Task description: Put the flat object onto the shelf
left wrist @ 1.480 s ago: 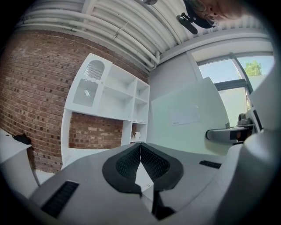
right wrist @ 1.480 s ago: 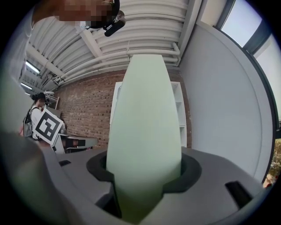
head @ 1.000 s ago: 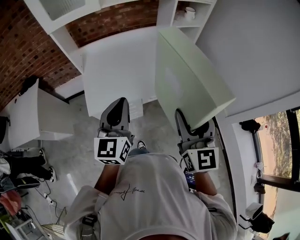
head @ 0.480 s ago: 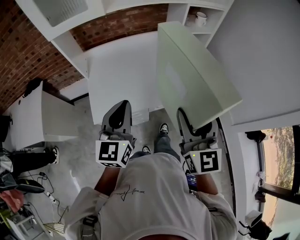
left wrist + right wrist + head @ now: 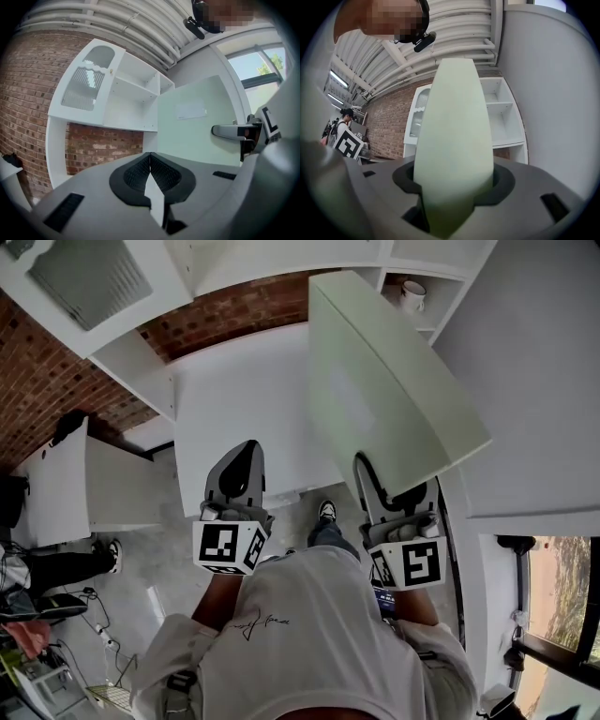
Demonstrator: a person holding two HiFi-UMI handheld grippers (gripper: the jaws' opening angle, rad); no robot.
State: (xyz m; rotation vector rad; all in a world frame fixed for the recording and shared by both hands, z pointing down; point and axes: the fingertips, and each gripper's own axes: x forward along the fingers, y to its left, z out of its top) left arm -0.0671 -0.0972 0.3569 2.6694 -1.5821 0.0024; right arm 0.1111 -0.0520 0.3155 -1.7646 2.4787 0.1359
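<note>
The flat object (image 5: 394,390) is a large pale green panel, held on edge and tilted, reaching forward from my right gripper (image 5: 389,486). That gripper is shut on the panel's near edge; in the right gripper view the panel (image 5: 454,131) fills the gap between the jaws (image 5: 452,187). My left gripper (image 5: 239,454) is level beside it, shut with nothing in it, its pads meeting (image 5: 150,157). The panel (image 5: 201,117) shows at right in the left gripper view. Ahead stands the white shelf unit (image 5: 281,259) (image 5: 136,93) (image 5: 501,117) against a brick wall.
A white mug (image 5: 411,294) sits in a shelf compartment at the upper right. Below the shelves lies a white counter (image 5: 234,399). A white desk (image 5: 66,474) and a seated person (image 5: 56,568) are at the left. A plain wall (image 5: 534,381) and a window (image 5: 562,615) run along the right.
Both grippers and the panel have moved forward toward the shelf unit, which now sits closer and larger in the head view. The grip on the panel is unchanged.
</note>
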